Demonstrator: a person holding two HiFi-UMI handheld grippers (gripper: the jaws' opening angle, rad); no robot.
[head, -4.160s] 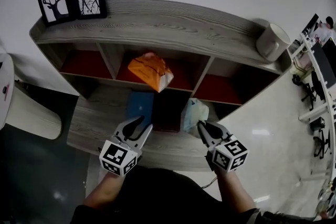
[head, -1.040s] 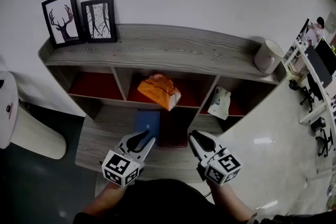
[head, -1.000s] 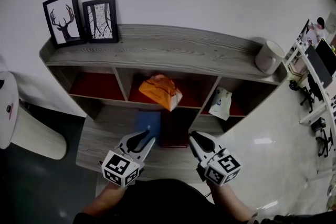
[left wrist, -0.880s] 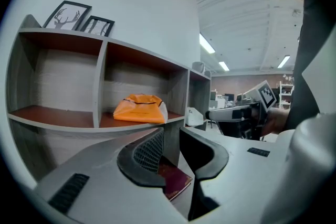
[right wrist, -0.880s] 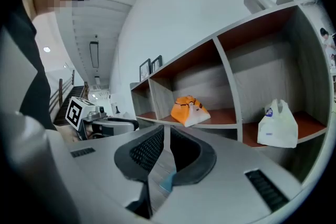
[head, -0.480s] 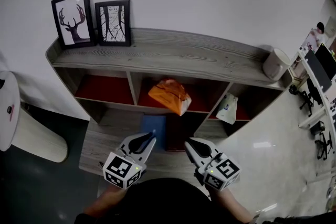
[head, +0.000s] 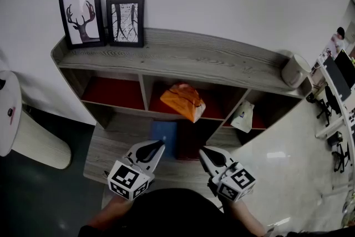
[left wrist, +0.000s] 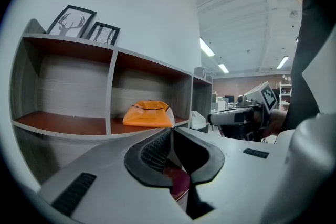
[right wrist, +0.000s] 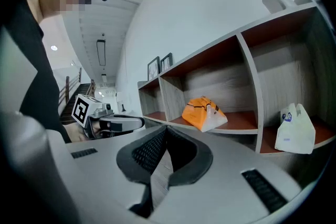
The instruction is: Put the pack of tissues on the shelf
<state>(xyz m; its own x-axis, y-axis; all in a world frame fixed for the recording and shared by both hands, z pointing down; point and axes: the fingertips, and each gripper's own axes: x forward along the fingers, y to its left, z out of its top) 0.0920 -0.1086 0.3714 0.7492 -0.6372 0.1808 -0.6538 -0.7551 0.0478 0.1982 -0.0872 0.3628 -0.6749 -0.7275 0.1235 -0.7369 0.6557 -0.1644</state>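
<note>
The pack of tissues (head: 243,115), pale white and blue, stands in the right compartment of the wooden shelf (head: 177,55); it also shows in the right gripper view (right wrist: 296,131). An orange pack (head: 183,101) lies in the middle compartment. My left gripper (head: 160,144) and right gripper (head: 202,150) hover side by side over the low front board, well short of the compartments. Both sets of jaws have just been closing. Their tips now meet with nothing between them, in the left gripper (left wrist: 171,131) and in the right gripper (right wrist: 167,128).
Two framed pictures (head: 82,15) (head: 126,21) stand on the shelf top at the left, and a white cylinder (head: 295,70) at its right end. A blue book (head: 165,136) and a dark red one (head: 188,141) lie on the low board. A white round table (head: 22,136) is at the left.
The tissue pack, earlier on the low board by my right gripper, now stands in the right compartment. Both grippers' jaws have closed and the right one has drawn back from the shelf.
</note>
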